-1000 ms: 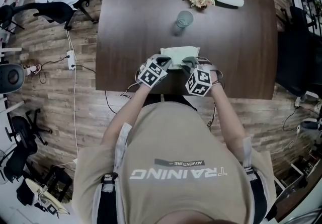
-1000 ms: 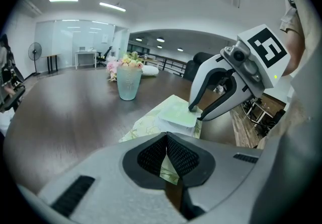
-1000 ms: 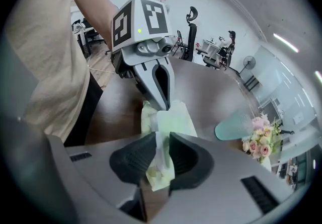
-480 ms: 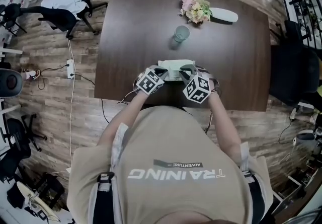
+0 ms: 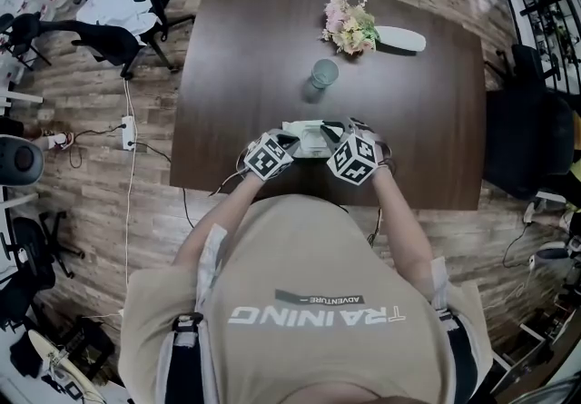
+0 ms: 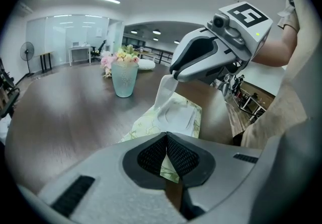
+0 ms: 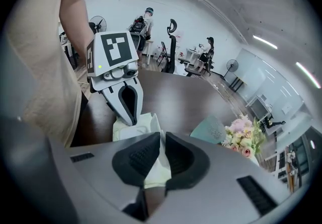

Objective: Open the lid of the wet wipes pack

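Note:
The wet wipes pack (image 5: 307, 135), pale green with a leaf print, lies near the front edge of the dark table (image 5: 427, 121). My left gripper (image 5: 295, 142) is shut on the pack's near edge (image 6: 168, 167) and holds it down. My right gripper (image 5: 338, 132) hangs just above the pack's right side. Its jaws are closing, and the white lid flap (image 7: 157, 167) sits pinched between the pads. In the left gripper view the lid (image 6: 165, 87) hangs from the right gripper (image 6: 173, 74), raised off the pack (image 6: 176, 115). The right gripper view shows the left gripper (image 7: 127, 115) on the pack (image 7: 136, 127).
A pale blue glass (image 5: 324, 73) stands behind the pack. A bunch of flowers (image 5: 349, 25) in a lying white vase (image 5: 399, 39) is at the table's far side. Office chairs (image 5: 100, 30) and a power strip (image 5: 128, 132) are on the floor to the left.
My right gripper has risen a little and drawn the lid flap up off the pack. The left gripper has stayed on the pack's near edge.

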Tool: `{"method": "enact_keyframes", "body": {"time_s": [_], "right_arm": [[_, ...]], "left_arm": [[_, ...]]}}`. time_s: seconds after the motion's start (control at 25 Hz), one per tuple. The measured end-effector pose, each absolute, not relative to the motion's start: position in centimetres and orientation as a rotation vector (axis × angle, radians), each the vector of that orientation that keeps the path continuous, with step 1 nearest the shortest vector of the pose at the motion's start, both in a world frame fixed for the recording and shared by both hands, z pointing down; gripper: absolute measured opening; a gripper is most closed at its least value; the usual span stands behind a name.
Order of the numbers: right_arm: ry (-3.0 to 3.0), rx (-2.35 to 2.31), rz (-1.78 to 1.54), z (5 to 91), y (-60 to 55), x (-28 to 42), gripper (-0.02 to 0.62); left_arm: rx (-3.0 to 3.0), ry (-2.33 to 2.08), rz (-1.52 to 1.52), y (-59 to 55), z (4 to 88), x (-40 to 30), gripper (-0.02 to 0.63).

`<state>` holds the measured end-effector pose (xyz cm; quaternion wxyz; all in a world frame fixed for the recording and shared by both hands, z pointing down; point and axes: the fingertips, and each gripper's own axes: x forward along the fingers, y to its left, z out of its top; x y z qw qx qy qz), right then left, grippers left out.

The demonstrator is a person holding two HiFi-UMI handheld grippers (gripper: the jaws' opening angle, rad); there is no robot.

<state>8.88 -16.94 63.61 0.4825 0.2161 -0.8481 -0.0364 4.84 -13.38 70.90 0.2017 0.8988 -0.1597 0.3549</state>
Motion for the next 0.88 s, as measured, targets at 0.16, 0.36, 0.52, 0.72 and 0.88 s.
{"method": "enact_keyframes", "body": {"time_s": [0.16, 0.36, 0.52, 0.72, 0.88], "right_arm": [[-2.08, 0.521, -0.092, 63.5, -18.6, 8.8, 0.038], [-2.097, 0.494, -0.064, 64.4, -20.1, 8.5, 0.038], [-2.113, 0.473, -0.037, 65.0, -21.1, 8.4, 0.038], [-2.154, 0.459, 0.04, 66.2, -22.1, 8.4, 0.04], [-2.187, 0.469, 0.104, 67.0, -23.0, 8.4, 0.044]], "left_arm": [[2.472, -0.409, 0.98, -13.6, 70.4, 4.9, 0.009], [2.424, -0.353, 0.971, -13.4, 70.7, 4.7, 0.009], [2.394, -0.332, 0.961, -13.5, 70.6, 4.8, 0.009], [2.389, -0.341, 0.961, -13.6, 70.6, 4.7, 0.009], [2.392, -0.32, 0.985, -13.7, 70.6, 4.7, 0.009]]}}
